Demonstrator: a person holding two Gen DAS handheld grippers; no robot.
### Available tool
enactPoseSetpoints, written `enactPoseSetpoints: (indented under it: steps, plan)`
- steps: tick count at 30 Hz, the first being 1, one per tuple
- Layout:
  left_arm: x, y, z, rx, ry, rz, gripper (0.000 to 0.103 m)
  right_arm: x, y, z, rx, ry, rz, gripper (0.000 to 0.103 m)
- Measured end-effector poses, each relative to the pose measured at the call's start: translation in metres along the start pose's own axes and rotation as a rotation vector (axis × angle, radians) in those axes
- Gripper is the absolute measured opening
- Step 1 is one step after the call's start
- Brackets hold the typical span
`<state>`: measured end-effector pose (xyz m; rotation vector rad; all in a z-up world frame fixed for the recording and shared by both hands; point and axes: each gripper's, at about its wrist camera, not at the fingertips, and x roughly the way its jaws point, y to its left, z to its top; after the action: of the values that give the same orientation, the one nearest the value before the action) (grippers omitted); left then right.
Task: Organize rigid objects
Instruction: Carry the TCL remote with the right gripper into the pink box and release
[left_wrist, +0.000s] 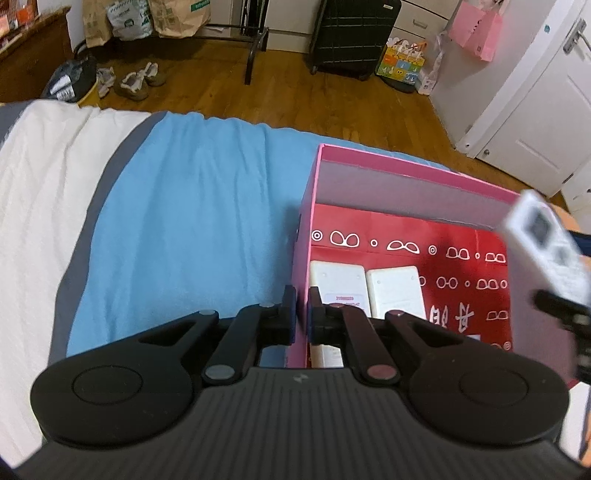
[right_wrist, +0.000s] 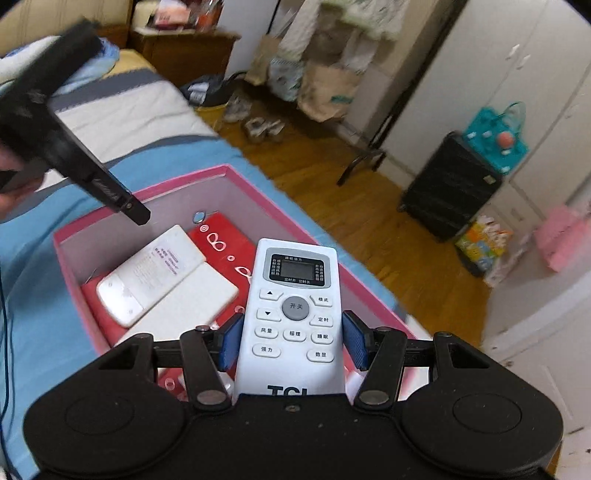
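Closest to the right wrist lens, our right gripper (right_wrist: 291, 339) holds the white remote (right_wrist: 295, 314) face up, blue pads (right_wrist: 229, 341) pressed on both long edges at about its middle, screen end pointing to 12 o'clock. We hover it above the pink box (right_wrist: 92, 225), which sits on the blue sheet (left_wrist: 184, 206) near the bed's edge, and the view is blurred with motion.

In the box, two white slabs (right_wrist: 166, 280) lie side by side on a red liner (right_wrist: 221, 236), filling the 9 to 11 o'clock part as seen from the right wrist. Bare liner shows beside them toward 12 and 1 o'clock, so we judge that the free slot.

Our left gripper (left_wrist: 301, 314) has its jaws narrow, straddling the box's side wall (left_wrist: 304, 258), one finger outside and one inside; whether they truly pinch it we cannot tell. It seems to be steadying the box.

To do this well:
- we turn the remote parallel to the slabs, so the row stays tidy
- we lower it level over the bare liner, clear of the far wall (right_wrist: 236, 192)
- we open only once it rests flat, for a drop could knock the slabs askew
- we keep the left side firm, since the soft bed lets the box tip
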<state>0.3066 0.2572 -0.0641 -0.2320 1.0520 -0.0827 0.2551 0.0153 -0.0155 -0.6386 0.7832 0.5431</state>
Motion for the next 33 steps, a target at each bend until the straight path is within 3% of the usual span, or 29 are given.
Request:
enactPoseSetpoints:
  steps: [5, 10, 12, 16, 18, 23, 25, 26, 27, 33]
  plan:
    - [0.001, 0.005, 0.0, -0.006, 0.0, -0.022, 0.006, 0.043, 0.017, 0.006, -0.195, 0.133, 0.028, 0.061]
    - [0.004, 0.008, 0.001, -0.027, 0.007, -0.044, 0.007, 0.059, 0.043, -0.017, -0.477, 0.234, 0.099, 0.061]
    - [0.005, 0.009, 0.002, -0.028, 0.002, -0.048, 0.007, 0.06, 0.044, -0.017, -0.508, 0.227, 0.126, 0.061]
    - [0.006, 0.01, 0.001, -0.026, 0.001, -0.049, 0.007, 0.062, 0.026, -0.007, -0.414, 0.253, 0.196, 0.067]
    - [0.005, 0.009, 0.001, -0.022, -0.001, -0.048, 0.007, 0.06, 0.013, -0.001, -0.319, 0.245, 0.221, 0.076]
    - [0.005, 0.008, 0.0, -0.019, -0.002, -0.044, 0.007, 0.066, -0.004, 0.006, -0.07, 0.231, 0.24, 0.076]
    - [0.004, 0.008, 0.0, -0.019, -0.003, -0.044, 0.007, 0.076, -0.008, 0.007, 0.014, 0.25, 0.226, 0.073]
    - [0.004, 0.007, 0.0, -0.019, -0.003, -0.043, 0.007, 0.081, -0.011, 0.006, 0.073, 0.276, 0.233, 0.054]
    - [0.004, 0.008, -0.001, -0.019, -0.003, -0.044, 0.007, 0.09, -0.012, 0.007, 0.116, 0.305, 0.247, 0.045]
    - [0.004, 0.007, -0.001, -0.009, -0.007, -0.043, 0.007, 0.091, -0.002, 0.0, 0.144, 0.316, 0.339, 0.043]
